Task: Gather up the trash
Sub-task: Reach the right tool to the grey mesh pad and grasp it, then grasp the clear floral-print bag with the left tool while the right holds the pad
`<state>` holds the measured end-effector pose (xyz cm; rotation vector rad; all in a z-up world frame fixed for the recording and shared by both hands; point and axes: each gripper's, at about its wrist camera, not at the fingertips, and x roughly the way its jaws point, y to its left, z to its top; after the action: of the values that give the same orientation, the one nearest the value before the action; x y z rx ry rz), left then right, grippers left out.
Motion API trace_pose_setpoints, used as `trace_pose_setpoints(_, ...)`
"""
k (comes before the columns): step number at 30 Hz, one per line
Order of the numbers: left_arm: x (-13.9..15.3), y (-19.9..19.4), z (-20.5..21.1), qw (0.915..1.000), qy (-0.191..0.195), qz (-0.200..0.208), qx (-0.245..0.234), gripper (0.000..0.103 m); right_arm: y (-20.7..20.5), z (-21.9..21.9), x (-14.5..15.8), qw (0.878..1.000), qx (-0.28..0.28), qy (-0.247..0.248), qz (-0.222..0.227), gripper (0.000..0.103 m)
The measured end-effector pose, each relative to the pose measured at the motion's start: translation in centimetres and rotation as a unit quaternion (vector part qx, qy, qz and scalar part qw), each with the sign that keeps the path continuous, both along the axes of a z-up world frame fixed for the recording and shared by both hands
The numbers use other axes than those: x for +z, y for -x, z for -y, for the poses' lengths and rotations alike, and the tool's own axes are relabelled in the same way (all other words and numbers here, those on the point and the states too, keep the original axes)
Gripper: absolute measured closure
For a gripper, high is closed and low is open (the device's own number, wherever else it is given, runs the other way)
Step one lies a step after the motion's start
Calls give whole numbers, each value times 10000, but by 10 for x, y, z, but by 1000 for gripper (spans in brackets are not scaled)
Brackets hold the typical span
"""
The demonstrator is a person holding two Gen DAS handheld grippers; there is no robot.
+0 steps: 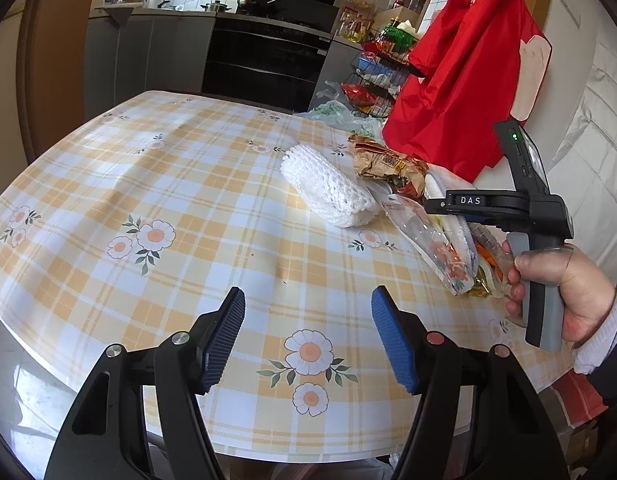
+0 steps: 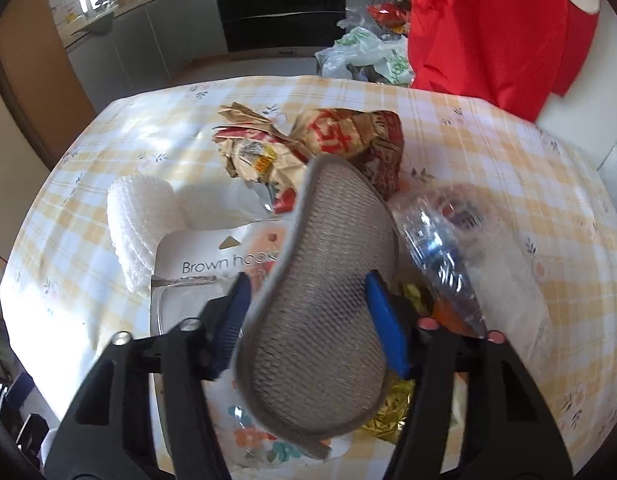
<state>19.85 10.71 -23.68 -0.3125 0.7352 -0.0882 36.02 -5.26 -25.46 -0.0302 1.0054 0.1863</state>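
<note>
grey insole (image 2: 328,280) clamped in right gripper (image 2: 308,316); left gripper (image 1: 308,336) spread apart.

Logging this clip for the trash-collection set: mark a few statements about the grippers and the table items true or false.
1. The right gripper has its jaws closed on a gray mesh insole. True.
2. The left gripper holds a wrapper. False: its jaws are open and empty above the tablecloth.
3. A white knitted cloth lies on the table. True.
4. The crumpled brown paper bag is on the floor. False: it lies on the table.
5. A red garment hangs beyond the table. True.
</note>
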Motion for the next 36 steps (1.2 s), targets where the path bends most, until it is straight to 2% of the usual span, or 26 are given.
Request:
trace_pose_setpoints(2, -1, -2, 2, 10000, 18, -8, -29, 39, 9, 7, 6, 9999, -62, -64, 126, 66)
trace_pose_setpoints(4, -1, -3, 5, 10000, 31, -10, -56, 39, 21, 14, 16, 9995, -89, -111, 296, 75)
trace_pose_setpoints(7, 1, -5, 13, 9998, 100, -16, -150, 39, 38, 27, 30, 9980, -155, -358, 505, 81)
trace_pose_setpoints(11, 8, -5, 26, 9995, 59, 5, -316, 39, 67, 49, 51, 9923, -225, -849, 879, 81)
trace_pose_setpoints(16, 13, -14, 42, 9978, 342, -62, -568, 39, 110, 80, 66, 9808, -378, -1399, 1307, 81)
trace_pose_setpoints(20, 12, -30, 61, 9940, 682, -215, -830, 39, 143, 103, 64, 9771, -431, -1491, 1455, 81)
trace_pose_setpoints(24, 7, -54, 83, 9903, 940, -328, -967, 39, 165, 125, 54, 9770, -559, -1509, 1396, 81)
trace_pose_setpoints(31, -15, -104, 98, 9893, 1119, -698, -620, 39, 179, 163, 42, 9740, -909, -1545, 1383, 81)
trace_pose_setpoints(36, -23, -126, 100, 9887, 1294, -689, -311, 39, 184, 177, 42, 9729, -991, -1529, 1425, 81)
